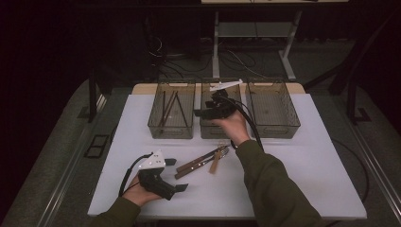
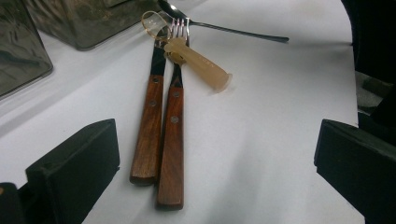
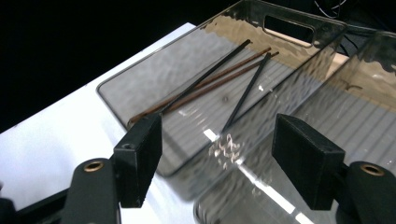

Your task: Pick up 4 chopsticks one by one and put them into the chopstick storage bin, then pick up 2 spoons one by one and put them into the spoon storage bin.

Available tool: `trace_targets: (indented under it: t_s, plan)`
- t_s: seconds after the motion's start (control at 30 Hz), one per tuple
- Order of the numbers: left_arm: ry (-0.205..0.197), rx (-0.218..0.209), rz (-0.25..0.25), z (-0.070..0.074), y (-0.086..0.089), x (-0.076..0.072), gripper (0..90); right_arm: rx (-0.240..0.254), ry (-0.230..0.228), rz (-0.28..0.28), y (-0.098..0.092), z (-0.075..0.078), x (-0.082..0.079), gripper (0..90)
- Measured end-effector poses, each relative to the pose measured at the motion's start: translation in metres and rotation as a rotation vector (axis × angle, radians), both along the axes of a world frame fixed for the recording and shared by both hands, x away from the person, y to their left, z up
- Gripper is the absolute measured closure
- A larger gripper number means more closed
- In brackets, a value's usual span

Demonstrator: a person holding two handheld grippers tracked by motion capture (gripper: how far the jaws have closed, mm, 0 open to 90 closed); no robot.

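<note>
My left claw [image 1: 177, 175] rests spread and empty near the bench's [image 1: 293, 189] front edge, bare white room to its right. Just ahead lie two wooden-handled pieces [image 2: 161, 140] side by side, a pale plastic spoon [image 2: 198, 65] across their tips, and a dark spoon [image 2: 224, 28] beyond. Farther off stand three clear bins [image 1: 272, 109] in a row; the left one holds perhaps four chopsticks [image 3: 219, 77]. My right claw [image 1: 201, 112], spread and empty, hovers over the middle bin.
</note>
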State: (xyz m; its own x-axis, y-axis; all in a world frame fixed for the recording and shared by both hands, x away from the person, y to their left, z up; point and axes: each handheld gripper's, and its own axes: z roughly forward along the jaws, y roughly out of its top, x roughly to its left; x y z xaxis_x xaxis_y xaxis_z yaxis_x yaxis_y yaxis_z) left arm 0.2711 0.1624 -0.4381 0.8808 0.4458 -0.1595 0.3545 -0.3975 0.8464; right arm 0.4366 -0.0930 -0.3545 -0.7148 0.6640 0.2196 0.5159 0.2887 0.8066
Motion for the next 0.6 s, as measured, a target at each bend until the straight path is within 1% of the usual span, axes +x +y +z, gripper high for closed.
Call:
trace_targets:
  t_s: [0.07,0.1,0.2,0.3,0.43,0.53,0.6]
  plan:
    - [0.002,0.001,0.003,0.000,0.000,0.000,0.0,0.003,-0.003,0.005,-0.009,-0.001,-0.006,33.6]
    - [0.000,0.010,-0.002,0.000,0.001,0.001,0.0,0.003,-0.002,0.009,-0.013,-0.002,-0.008,33.6]
    - [0.000,0.002,0.003,0.000,0.001,0.000,0.0,-0.002,-0.017,0.012,-0.024,-0.004,-0.016,33.6]
    - [0.000,0.006,0.002,0.001,0.001,0.000,0.0,0.003,-0.019,0.008,-0.033,-0.004,-0.024,33.6]
    - [0.001,0.010,0.003,0.001,0.002,0.001,0.0,0.002,-0.030,0.019,-0.044,-0.006,-0.034,33.6]
    - [-0.001,0.014,0.002,0.001,0.002,0.000,0.0,0.003,-0.026,0.021,-0.052,-0.008,-0.041,33.8]
    - [0.001,0.008,0.005,0.001,0.002,0.000,0.0,0.002,-0.023,0.026,-0.058,-0.011,-0.046,34.5]
